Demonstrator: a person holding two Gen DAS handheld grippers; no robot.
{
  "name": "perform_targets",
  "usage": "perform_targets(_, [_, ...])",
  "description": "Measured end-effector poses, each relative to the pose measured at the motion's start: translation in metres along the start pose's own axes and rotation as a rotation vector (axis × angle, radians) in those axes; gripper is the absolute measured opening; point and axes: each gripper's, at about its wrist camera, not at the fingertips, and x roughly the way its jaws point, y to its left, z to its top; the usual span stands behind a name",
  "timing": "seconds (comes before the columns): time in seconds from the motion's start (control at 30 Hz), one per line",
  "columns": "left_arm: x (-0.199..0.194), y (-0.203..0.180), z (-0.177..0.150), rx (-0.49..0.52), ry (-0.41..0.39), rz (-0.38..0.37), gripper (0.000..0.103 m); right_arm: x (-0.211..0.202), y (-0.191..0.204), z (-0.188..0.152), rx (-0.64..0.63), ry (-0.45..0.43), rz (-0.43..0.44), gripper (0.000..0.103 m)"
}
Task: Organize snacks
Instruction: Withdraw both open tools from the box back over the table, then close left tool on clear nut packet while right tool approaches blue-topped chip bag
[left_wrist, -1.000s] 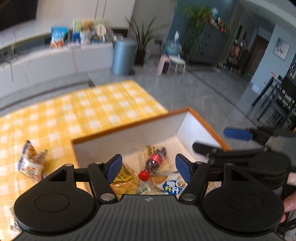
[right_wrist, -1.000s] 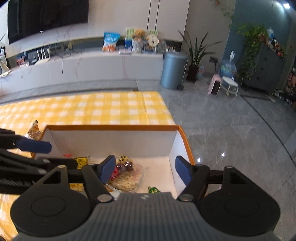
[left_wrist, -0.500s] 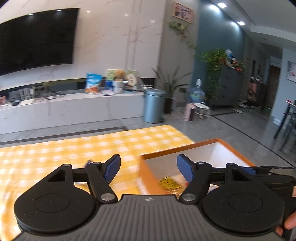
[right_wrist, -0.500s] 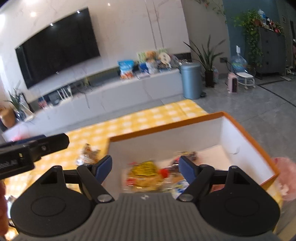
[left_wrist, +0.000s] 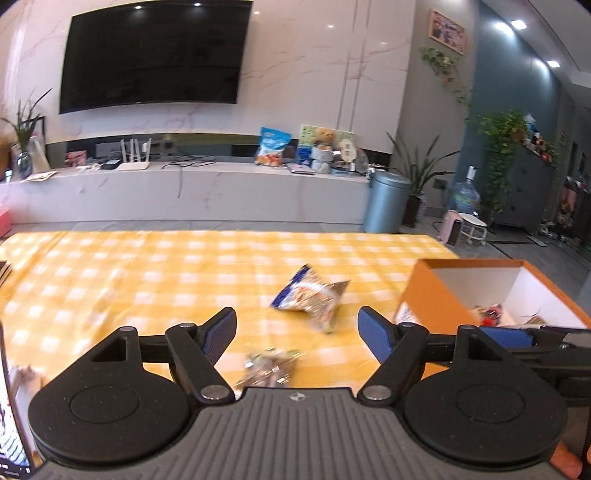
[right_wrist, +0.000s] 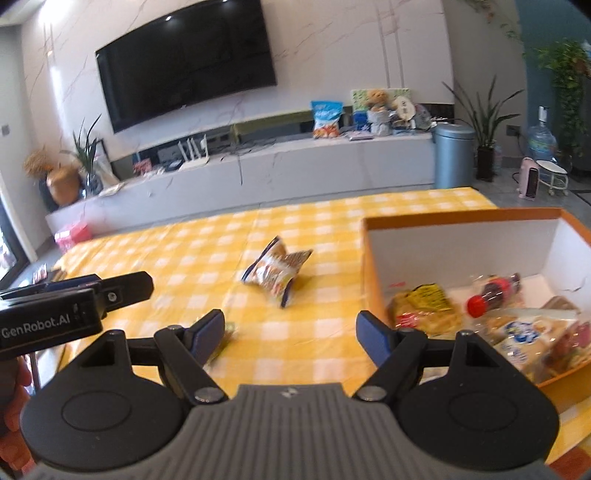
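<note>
A crumpled blue-and-tan snack packet (left_wrist: 308, 297) is seen lying on the yellow checked table (left_wrist: 147, 273), well apart from nothing but cloth on its far side and just to the left of the orange-walled box (right_wrist: 458, 221). A second, smaller clear-wrapped snack (left_wrist: 269, 365) is found nearer, low between the blue fingertips of the left claw (left_wrist: 296, 330); blur leaves its kind uncertain. Inside the box, several snacks are already gathered: a yellow packet (right_wrist: 424, 306), a small bottle with a red cap (right_wrist: 495, 293) and a blue-and-white pack (right_wrist: 521, 339).

The left claw is held wide apart with nothing between its pads, aimed over the table at the loose packets. The right claw (right_wrist: 290, 334) is likewise spread wide and empty, placed beside the box's near left corner.

The step in hand is judged to be the approach to the remaining loose snacks, most of the sorting being apparently done. The next move would call for the left claw to be lowered over the small wrapped snack directly ahead, or carried forward to the crumpled packet, and closed on a raised fold rather than on the flat cloth. A thin crinkled wrapper may be expected to slip or drag the tablecloth, so a gentle, centred pinch would be needed before the lift toward the box.
</note>
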Motion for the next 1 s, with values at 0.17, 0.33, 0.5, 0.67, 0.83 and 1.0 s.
perform_targets(0.17, [0.011,0.022,-0.018,-0.010,0.062,0.025,0.090,0.018,0.008,-0.008,-0.013,0.008,0.033,0.068])
perform_targets(0.33, [0.021,0.034,-0.032,-0.007,0.111,0.022,0.090,0.042,0.013,-0.009,-0.014,0.053,0.038,0.068])
perform_targets(0.5, [0.043,0.038,-0.043,-0.016,0.178,0.011,0.090,0.059,0.014,-0.012,-0.028,0.089,0.020,0.065])
perform_targets(0.67, [0.066,0.036,-0.047,0.012,0.238,0.028,0.090,0.069,0.011,-0.011,-0.039,0.088,0.013,0.065])
perform_targets(0.83, [0.078,0.037,-0.046,-0.020,0.271,0.021,0.090,0.081,0.010,-0.007,-0.046,0.095,0.009,0.065])
perform_targets(1.0, [0.086,0.039,-0.047,-0.026,0.294,0.019,0.090,0.091,0.008,-0.005,-0.046,0.101,0.011,0.065])
